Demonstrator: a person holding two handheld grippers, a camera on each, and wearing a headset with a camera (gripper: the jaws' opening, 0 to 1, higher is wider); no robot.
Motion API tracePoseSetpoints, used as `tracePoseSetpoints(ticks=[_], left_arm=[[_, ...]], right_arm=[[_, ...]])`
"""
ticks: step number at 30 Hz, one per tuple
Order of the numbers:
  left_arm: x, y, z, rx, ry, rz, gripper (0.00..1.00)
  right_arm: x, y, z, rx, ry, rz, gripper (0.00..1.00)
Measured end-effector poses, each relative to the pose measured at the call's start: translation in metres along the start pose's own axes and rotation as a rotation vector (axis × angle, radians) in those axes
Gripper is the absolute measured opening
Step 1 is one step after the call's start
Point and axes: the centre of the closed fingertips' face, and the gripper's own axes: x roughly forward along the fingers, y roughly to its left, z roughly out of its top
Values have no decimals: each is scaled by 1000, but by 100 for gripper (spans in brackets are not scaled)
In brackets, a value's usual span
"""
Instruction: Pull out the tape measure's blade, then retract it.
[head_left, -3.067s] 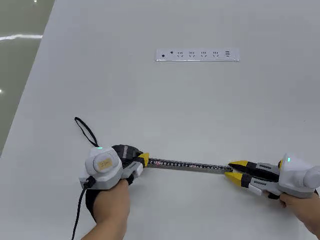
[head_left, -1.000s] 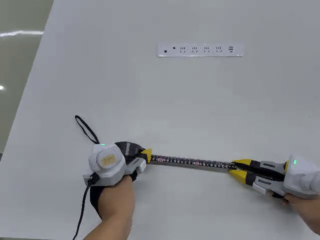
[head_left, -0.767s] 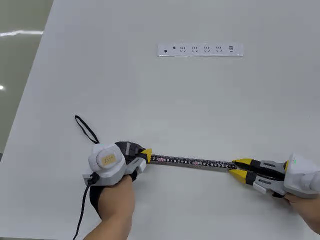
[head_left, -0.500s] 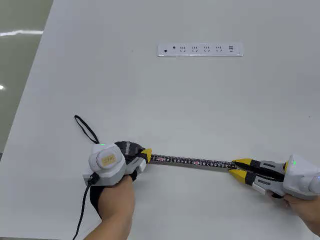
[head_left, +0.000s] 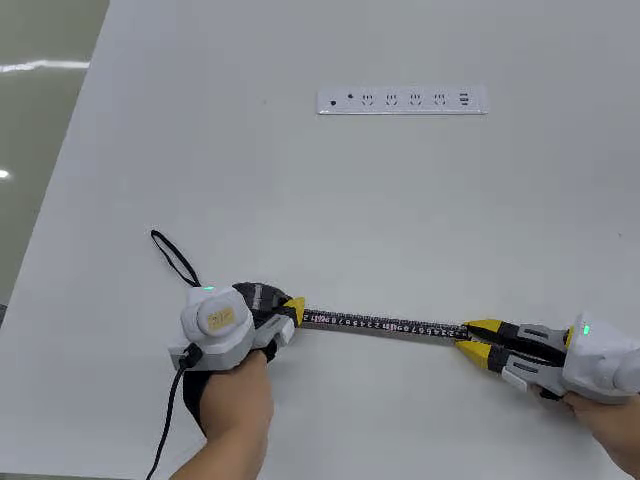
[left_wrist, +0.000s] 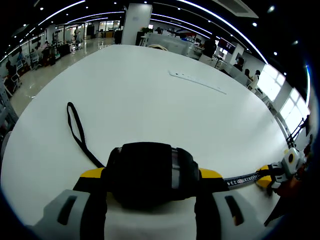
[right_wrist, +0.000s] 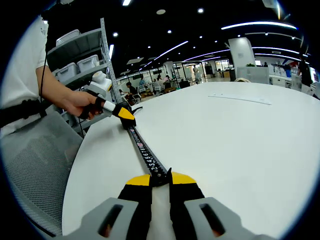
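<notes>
The black tape measure case (head_left: 262, 300) lies on the white table, and my left gripper (head_left: 285, 318) is shut on it (left_wrist: 150, 172). A black wrist strap (head_left: 172, 257) trails from the case toward the far left. The dark numbered blade (head_left: 385, 324) stretches right across the table from the case to my right gripper (head_left: 473, 339). That gripper is shut on the blade's end (right_wrist: 159, 176), its yellow tips pinching it. In the right gripper view the blade (right_wrist: 144, 152) runs away to the left gripper (right_wrist: 121, 113).
A white power strip (head_left: 403, 100) lies flat at the far side of the table. The table's left edge (head_left: 55, 190) drops to a glossy floor. Shelving with bins (right_wrist: 82, 62) stands behind the person in the right gripper view.
The blade has grown slightly longer since the earliest frame, as the right gripper drew a little to the right. Over the last second both grippers have stayed nearly still.
</notes>
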Motion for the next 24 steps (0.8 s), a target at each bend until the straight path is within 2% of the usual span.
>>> tracePoseSetpoints(ticks=[24], left_arm=[[0, 0, -1, -1, 5, -5, 69]], right_arm=[[32, 13, 8, -20, 4, 51, 11]])
